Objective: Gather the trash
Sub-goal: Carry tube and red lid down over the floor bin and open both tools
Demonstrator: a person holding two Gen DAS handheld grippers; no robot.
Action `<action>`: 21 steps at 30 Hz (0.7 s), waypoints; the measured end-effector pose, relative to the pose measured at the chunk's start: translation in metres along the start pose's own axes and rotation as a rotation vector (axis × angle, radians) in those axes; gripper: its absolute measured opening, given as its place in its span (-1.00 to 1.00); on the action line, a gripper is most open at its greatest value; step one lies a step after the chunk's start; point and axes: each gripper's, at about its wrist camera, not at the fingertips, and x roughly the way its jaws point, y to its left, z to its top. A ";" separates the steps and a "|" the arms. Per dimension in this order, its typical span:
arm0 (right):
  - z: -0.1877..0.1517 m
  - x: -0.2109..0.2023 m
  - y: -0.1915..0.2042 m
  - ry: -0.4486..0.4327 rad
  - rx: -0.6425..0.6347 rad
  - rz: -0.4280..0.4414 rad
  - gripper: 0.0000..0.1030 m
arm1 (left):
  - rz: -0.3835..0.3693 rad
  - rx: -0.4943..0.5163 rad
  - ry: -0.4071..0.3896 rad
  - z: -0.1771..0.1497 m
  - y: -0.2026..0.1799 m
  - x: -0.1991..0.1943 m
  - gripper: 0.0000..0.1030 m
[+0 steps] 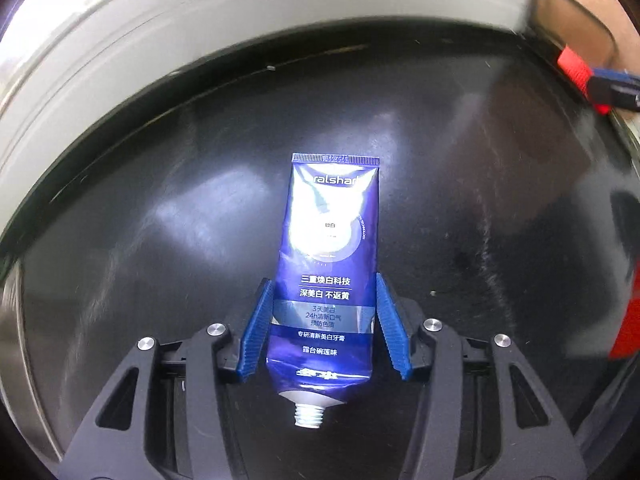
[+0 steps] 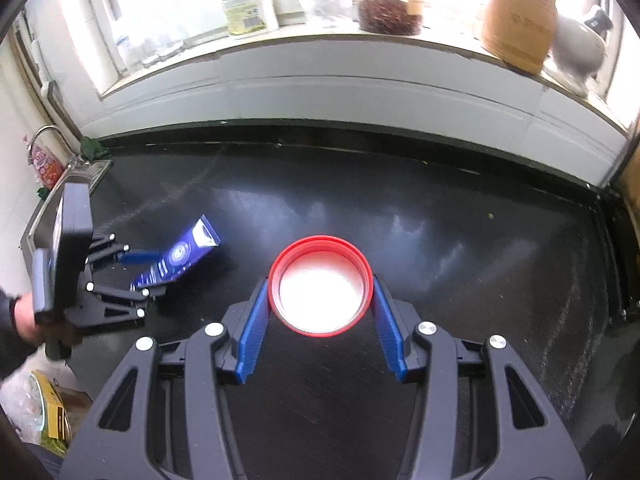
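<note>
In the right wrist view, a hand (image 2: 24, 320) at the left edge carries the left gripper (image 2: 146, 276), clenched on a blue toothpaste tube (image 2: 176, 258) lying on the black counter (image 2: 440, 240). At centre, the right gripper (image 2: 320, 304) grasps a red cup (image 2: 320, 286) by its rim. In the left wrist view, the tube (image 1: 328, 272) fills the middle, its threaded neck toward the camera, blue pads (image 1: 256, 332) pressing its sides.

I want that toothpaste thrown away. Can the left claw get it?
Probably yes. The left claw already has the blue toothpaste tube between its fingers on the black counter, with nothing in the way.
</note>
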 end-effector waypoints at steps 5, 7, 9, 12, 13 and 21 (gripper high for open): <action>0.009 -0.004 0.024 -0.012 -0.054 0.037 -0.03 | 0.065 -0.116 -0.014 -0.010 -0.002 -0.029 -0.02; 0.010 -0.006 0.036 -0.015 -0.079 0.051 -0.03 | 0.100 -0.147 -0.029 -0.014 -0.003 -0.041 -0.02; 0.010 -0.008 0.049 -0.014 -0.108 0.070 -0.03 | 0.127 -0.193 -0.044 -0.020 0.001 -0.056 -0.02; 0.010 -0.010 0.077 -0.013 -0.161 0.110 -0.03 | 0.159 -0.269 -0.069 -0.042 0.007 -0.086 -0.02; 0.008 -0.011 0.087 -0.012 -0.183 0.124 -0.03 | 0.170 -0.288 -0.076 -0.049 0.009 -0.093 -0.02; -0.005 -0.007 0.204 0.023 -0.391 0.285 -0.03 | 0.313 -0.496 -0.115 -0.131 0.042 -0.154 -0.02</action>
